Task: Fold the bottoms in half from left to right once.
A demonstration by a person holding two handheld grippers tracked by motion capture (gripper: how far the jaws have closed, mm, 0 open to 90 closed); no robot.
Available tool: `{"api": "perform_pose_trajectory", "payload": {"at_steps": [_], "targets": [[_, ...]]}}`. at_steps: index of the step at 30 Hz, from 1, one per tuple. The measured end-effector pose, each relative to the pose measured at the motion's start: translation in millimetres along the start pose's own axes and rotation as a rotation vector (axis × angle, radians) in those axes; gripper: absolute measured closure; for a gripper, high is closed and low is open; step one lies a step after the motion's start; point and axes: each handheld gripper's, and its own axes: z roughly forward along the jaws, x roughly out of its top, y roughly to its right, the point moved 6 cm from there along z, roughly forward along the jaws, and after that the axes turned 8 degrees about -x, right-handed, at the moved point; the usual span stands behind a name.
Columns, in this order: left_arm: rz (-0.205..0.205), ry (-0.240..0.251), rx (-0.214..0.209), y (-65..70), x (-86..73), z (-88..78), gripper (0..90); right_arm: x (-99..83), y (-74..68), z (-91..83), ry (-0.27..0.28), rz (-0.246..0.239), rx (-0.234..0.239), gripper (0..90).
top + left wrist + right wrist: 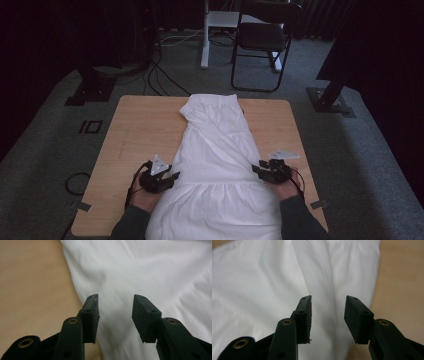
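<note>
A white garment (216,165) lies lengthwise down the middle of the wooden table (135,130), running from twelve o'clock to six. The left gripper (172,176) sits at its eight o'clock edge, jaws spread with nothing pinched, cloth beneath them. The right gripper (256,169) sits at the four o'clock edge, jaws likewise parted over the fabric's border.

Black two-jaw tool (175,176), grey triangular plate, brass screws, dark sleeves (131,225)
</note>
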Motion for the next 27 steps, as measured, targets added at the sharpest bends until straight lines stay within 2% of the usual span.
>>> {"api": "perform_pose_trajectory", "payload": {"at_steps": [4,6,9,11,13,14,15,17,18,19,20,22,23,25,27], "targets": [[-0.010,-0.018,-0.005,-7.6,14.0,19.5,54.9,35.7,-17.7,30.1,0.014,-0.093,0.002,58.8],[-0.017,-0.029,-0.014,-8.3,14.7,29.6,54.7,46.6,-27.0,50.3,-0.003,-0.112,0.014,55.5],[-0.015,-0.062,-0.023,-6.9,10.7,42.8,53.4,56.4,-37.0,77.1,-0.032,-0.175,0.014,45.9],[-0.013,-0.078,-0.028,-5.9,7.5,49.5,52.8,60.8,-40.7,92.8,-0.058,-0.184,0.015,38.7],[-0.014,-0.092,-0.029,-4.9,5.2,54.3,52.1,61.6,-42.2,102.6,-0.074,-0.195,0.001,37.5],[-0.015,-0.097,-0.032,-4.3,4.5,56.0,51.8,60.8,-42.2,108.1,-0.088,-0.206,-0.005,38.9],[-0.013,-0.101,-0.031,-3.7,4.0,57.4,51.3,59.6,-41.9,112.1,-0.097,-0.217,-0.004,46.6],[-0.008,-0.110,-0.033,-2.3,2.5,59.1,50.7,60.9,-36.8,111.9,-0.076,-0.240,-0.036,70.0],[-0.009,-0.110,-0.034,-1.8,1.7,59.5,50.5,65.3,-31.0,106.8,-0.045,-0.225,-0.063,79.0],[-0.013,-0.109,-0.036,-1.8,0.3,60.0,50.1,71.3,-25.9,98.9,-0.002,-0.185,-0.065,84.5],[-0.019,-0.107,-0.039,-1.9,-0.6,60.4,50.0,78.7,-16.2,87.6,0.041,-0.152,-0.103,87.9],[-0.031,-0.104,-0.045,-2.5,-3.1,60.8,49.9,86.9,-0.1,72.8,0.088,-0.116,-0.172,88.6],[-0.036,-0.099,-0.046,-2.4,-3.8,60.4,49.8,89.5,9.1,65.5,0.112,-0.086,-0.190,88.6],[-0.039,-0.095,-0.049,-2.0,-5.2,59.4,49.7,87.9,27.3,58.1,0.122,-0.027,-0.215,88.0],[-0.040,-0.097,-0.053,-1.2,-5.0,59.3,49.2,77.2,42.1,62.7,0.091,0.030,-0.223,86.4]]}}
